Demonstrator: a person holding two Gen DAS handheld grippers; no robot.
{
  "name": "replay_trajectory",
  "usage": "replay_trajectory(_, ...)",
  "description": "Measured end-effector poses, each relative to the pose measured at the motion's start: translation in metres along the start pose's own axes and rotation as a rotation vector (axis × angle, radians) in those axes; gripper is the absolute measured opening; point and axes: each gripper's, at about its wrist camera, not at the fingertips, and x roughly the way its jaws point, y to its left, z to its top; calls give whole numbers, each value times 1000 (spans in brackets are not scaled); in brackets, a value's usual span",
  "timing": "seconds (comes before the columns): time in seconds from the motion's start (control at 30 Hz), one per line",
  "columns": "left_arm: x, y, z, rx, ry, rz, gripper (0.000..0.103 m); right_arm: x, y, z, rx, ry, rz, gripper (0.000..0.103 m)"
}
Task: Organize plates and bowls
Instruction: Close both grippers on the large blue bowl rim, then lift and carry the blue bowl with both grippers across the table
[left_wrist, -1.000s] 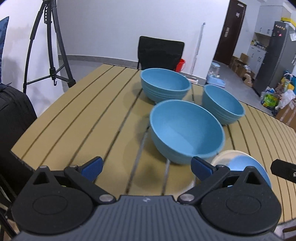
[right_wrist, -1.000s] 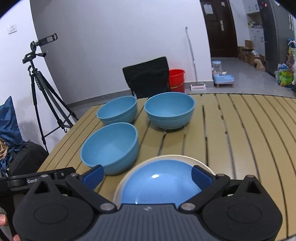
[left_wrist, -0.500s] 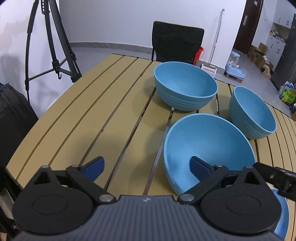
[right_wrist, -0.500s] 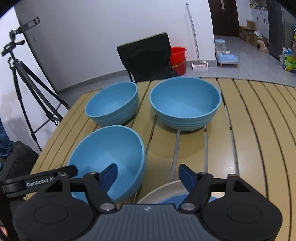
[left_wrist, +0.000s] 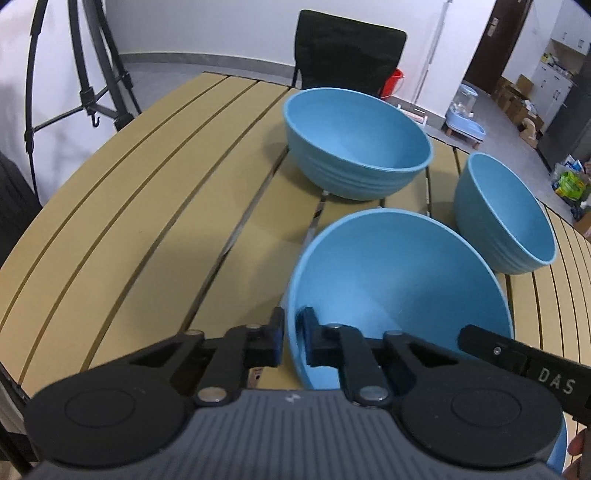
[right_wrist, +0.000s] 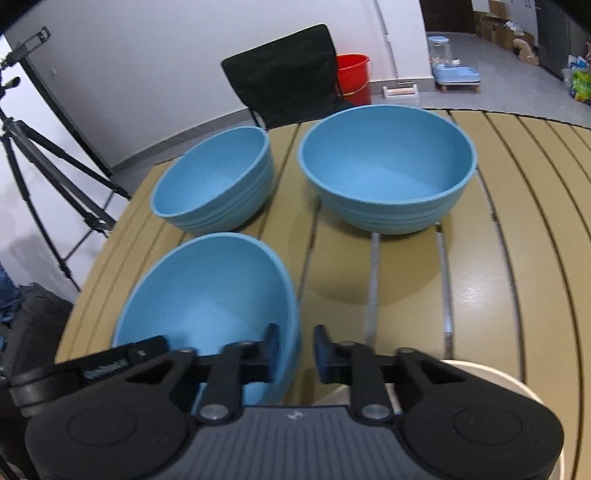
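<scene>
Three blue bowls stand on the slatted tan table (left_wrist: 147, 206). The nearest bowl (left_wrist: 399, 295) is tilted, and my left gripper (left_wrist: 293, 343) is shut on its near left rim. In the right wrist view my right gripper (right_wrist: 297, 350) straddles the right rim of the same bowl (right_wrist: 207, 306), one finger inside and one outside with a small gap on the outer side. Two more blue bowls stand behind it: a large one (left_wrist: 356, 142) (right_wrist: 388, 166) and another (left_wrist: 506, 214) (right_wrist: 218, 181). A white-rimmed plate (right_wrist: 491, 376) lies under my right gripper.
A black chair (right_wrist: 284, 77) stands at the table's far edge, with a red bucket (right_wrist: 352, 77) behind it. A tripod (left_wrist: 88, 74) stands left of the table. A dark bag (right_wrist: 33, 317) sits at the left edge.
Both grippers moved forward onto the nearest bowl and closed from wide open. The left now clamps its left rim and the right straddles its right rim. The bowl now tilts.
</scene>
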Motion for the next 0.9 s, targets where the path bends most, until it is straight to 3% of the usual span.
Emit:
replay_trajectory(0.1,-5,-4,-1,7,-13,4,11,-4,8,-1,-33,-19,-41,11)
replay_trajectory(0.9,-105,-55,-13,77,-180,-18,11,-106,-12,-12,11,-181,15,12)
